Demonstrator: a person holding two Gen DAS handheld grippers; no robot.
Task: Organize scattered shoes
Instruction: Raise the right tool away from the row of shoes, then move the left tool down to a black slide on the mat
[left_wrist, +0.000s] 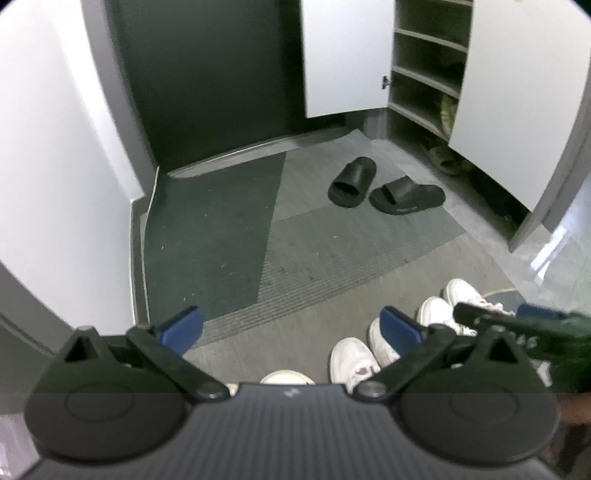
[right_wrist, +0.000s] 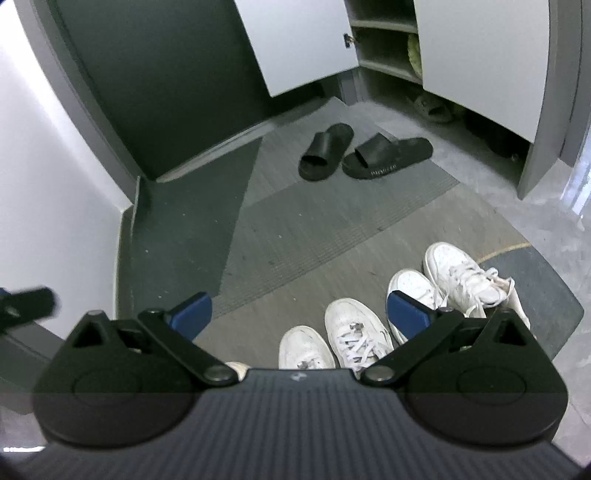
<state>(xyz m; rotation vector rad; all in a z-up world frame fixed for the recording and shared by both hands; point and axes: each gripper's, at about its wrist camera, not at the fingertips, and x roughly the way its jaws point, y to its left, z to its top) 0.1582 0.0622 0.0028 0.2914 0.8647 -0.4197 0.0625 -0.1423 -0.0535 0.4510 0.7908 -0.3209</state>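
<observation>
Left wrist view looked down on an entryway floor: a gray ribbed mat (left_wrist: 332, 251) with a darker green triangular section (left_wrist: 207, 236) at its left, white walls, and a dark door (left_wrist: 207, 74) at the back. An open shoe cabinet (left_wrist: 424, 66) stood at the right rear, white doors swung out, gray shelves exposed. A yellowish shoe (left_wrist: 448, 112) sat on the lowest shelf, mostly hidden by the door. A dull olive sandal (left_wrist: 443, 157) lay on the floor under the cabinet.

2 black slides (left_wrist: 386, 186) lay on the mat near the cabinet, touching at the toes, pointing different ways. White sneakers (left_wrist: 354, 360) sat in a loose row at the mat's near edge, close below both grippers.

Left gripper (left_wrist: 291, 326) hung above the floor, blue pads spread wide, nothing between them. Right gripper (right_wrist: 299, 314) was the same: fingers wide apart, empty, above the sneakers.

View differences: right wrist showed 4 white sneakers clearly (right_wrist: 358, 332), laces visible, the 2 rightmost (right_wrist: 461, 277) partly on a dark round rug (right_wrist: 535, 288). Left wrist hid most of these behind its own body and the right gripper's blurred dark frame (left_wrist: 517, 321) at its right edge. Right wrist showed white lettering on 1 slide's side (right_wrist: 380, 171); it was blurred in left wrist. Right wrist caught the left gripper's finger (right_wrist: 29, 299) at its left edge. Another pale toe (right_wrist: 236, 367) peeked beside the gripper body in both views; could not tell which shoe.
</observation>
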